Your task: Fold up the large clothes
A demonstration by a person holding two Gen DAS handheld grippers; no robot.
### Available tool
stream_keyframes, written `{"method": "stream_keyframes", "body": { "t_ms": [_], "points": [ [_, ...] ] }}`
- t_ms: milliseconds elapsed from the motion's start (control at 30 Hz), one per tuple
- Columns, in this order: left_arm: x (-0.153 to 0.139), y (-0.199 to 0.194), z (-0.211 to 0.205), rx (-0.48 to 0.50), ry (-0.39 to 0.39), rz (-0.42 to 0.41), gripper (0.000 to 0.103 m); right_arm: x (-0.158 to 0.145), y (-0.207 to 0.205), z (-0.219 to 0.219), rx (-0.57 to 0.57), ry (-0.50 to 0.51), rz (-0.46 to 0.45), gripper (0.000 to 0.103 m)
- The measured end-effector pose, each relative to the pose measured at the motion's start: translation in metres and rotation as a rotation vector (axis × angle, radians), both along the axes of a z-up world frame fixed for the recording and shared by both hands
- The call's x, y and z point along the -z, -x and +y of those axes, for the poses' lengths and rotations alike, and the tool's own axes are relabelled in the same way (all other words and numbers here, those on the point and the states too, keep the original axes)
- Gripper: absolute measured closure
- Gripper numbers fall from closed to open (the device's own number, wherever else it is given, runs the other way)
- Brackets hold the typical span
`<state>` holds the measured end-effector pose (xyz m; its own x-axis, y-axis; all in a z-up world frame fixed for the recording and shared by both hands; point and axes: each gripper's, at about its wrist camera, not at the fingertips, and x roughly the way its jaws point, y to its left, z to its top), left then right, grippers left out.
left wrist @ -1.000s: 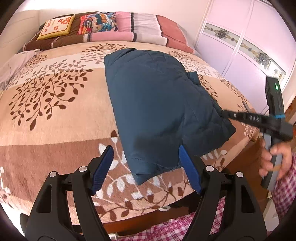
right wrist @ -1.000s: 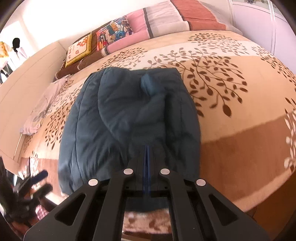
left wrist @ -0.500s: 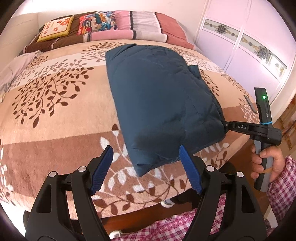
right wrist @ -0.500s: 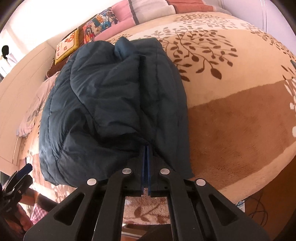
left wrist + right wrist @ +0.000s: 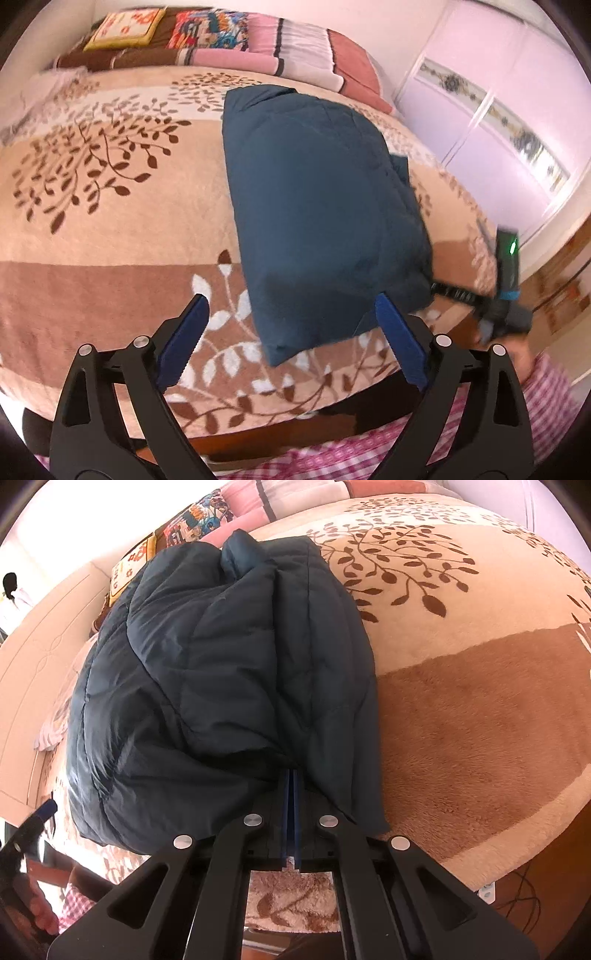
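Right tongs pinching the jacket's near edge, left tongs spread wide and empty.

The right gripper (image 5: 291, 775) has its jaws pressed together on a fold of the dark blue quilted jacket (image 5: 221, 686), right at the jacket's near edge. The left gripper (image 5: 291, 325) hovers just short of the jacket's near corner; its jaws have just been opening and now stand far apart, with nothing pressed between the blue pads (image 5: 183, 341), the corner only showing in the gap beyond them. The jacket (image 5: 317, 206) lies folded into a bulky oblong on the bed (image 5: 110, 229), on a beige and brown blanket with a leaf pattern. Beyond the jacket, pillows (image 5: 221, 40) line the head of the bed. To the jacket's right stand pale wardrobe doors (image 5: 491, 122).
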<state>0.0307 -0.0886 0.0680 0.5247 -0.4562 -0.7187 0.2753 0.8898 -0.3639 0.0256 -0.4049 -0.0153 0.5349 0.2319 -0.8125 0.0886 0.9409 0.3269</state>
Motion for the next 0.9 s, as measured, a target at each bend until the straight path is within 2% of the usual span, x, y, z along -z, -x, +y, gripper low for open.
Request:
{"method": "stream_keyframes", "body": {
  "t_ms": [233,433,567,900],
  "points": [
    [0.012,-0.036,-0.006,-0.026,0.068,0.083,0.01,0.003,-0.001,-0.001,-0.005,-0.011,0.0,0.103],
    [0.028,-0.052,-0.023,0.011,0.06,0.138,0.01,0.005,-0.002,-0.004,-0.001,-0.025,0.004,0.103],
    [0.035,-0.054,-0.033,0.028,0.016,0.147,0.01,0.005,-0.002,-0.005,-0.001,-0.026,0.008,0.103],
    [0.033,-0.046,-0.054,0.057,-0.165,0.061,0.008,0.005,-0.004,-0.007,-0.004,-0.037,0.016,0.103]
  ]
}}
